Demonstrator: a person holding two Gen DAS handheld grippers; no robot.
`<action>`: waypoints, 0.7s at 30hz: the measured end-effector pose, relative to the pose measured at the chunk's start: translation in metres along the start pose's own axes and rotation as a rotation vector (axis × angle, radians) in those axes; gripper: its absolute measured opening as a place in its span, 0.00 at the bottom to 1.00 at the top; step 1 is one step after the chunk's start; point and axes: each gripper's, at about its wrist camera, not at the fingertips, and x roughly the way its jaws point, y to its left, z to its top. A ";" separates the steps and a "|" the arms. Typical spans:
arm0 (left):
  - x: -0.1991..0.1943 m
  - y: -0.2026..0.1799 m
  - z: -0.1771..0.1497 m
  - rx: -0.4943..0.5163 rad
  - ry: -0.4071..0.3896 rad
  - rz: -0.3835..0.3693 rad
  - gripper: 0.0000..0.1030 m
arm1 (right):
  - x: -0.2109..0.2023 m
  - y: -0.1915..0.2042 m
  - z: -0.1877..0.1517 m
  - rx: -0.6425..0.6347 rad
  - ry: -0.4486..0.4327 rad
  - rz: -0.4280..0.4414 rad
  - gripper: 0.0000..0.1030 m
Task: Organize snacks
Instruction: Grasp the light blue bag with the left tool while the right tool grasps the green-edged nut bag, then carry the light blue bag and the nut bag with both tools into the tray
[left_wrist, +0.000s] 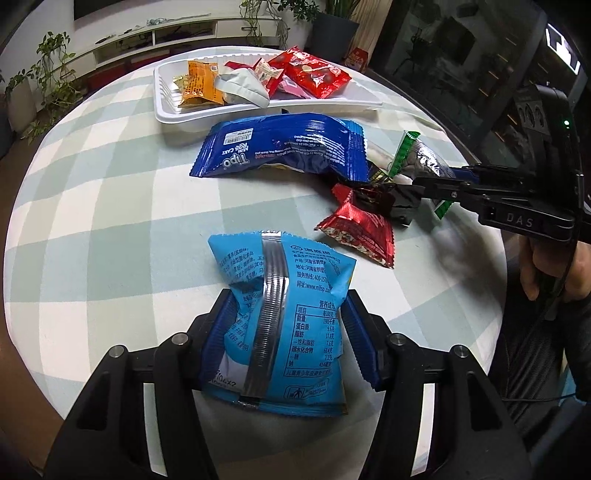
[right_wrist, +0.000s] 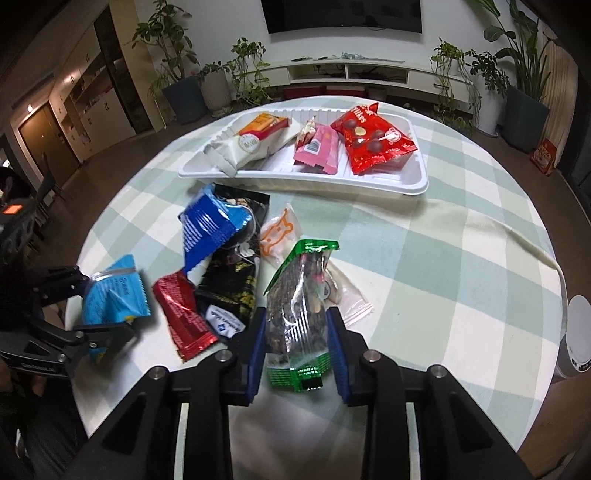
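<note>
My left gripper (left_wrist: 286, 325) is shut on a light blue snack bag (left_wrist: 284, 314), held at the near side of the table; it also shows in the right wrist view (right_wrist: 110, 299). My right gripper (right_wrist: 297, 332) is shut on a green-edged clear packet of dark snacks (right_wrist: 295, 306), seen at the right in the left wrist view (left_wrist: 417, 158). A white tray (right_wrist: 406, 184) at the far side holds several snack packs, among them a red bag (right_wrist: 369, 136) and a pink pack (right_wrist: 317, 149). It also shows in the left wrist view (left_wrist: 166, 114).
Loose on the checked tablecloth (right_wrist: 443, 258) lie a dark blue Tipo bag (left_wrist: 280, 147), a red wrapper (left_wrist: 358, 225), a black packet (right_wrist: 232, 291) and a clear orange-print pouch (right_wrist: 277, 236). A white round object (right_wrist: 578, 332) stands past the table's right edge.
</note>
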 end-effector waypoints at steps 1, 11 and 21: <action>-0.001 -0.001 -0.001 -0.002 -0.002 -0.002 0.55 | -0.002 0.000 -0.001 0.006 -0.004 0.005 0.33; -0.016 -0.004 -0.011 -0.032 -0.032 -0.022 0.54 | -0.029 -0.012 -0.009 0.081 -0.053 0.032 0.33; -0.055 0.010 0.006 -0.074 -0.122 -0.051 0.54 | -0.051 -0.062 -0.006 0.198 -0.100 -0.006 0.33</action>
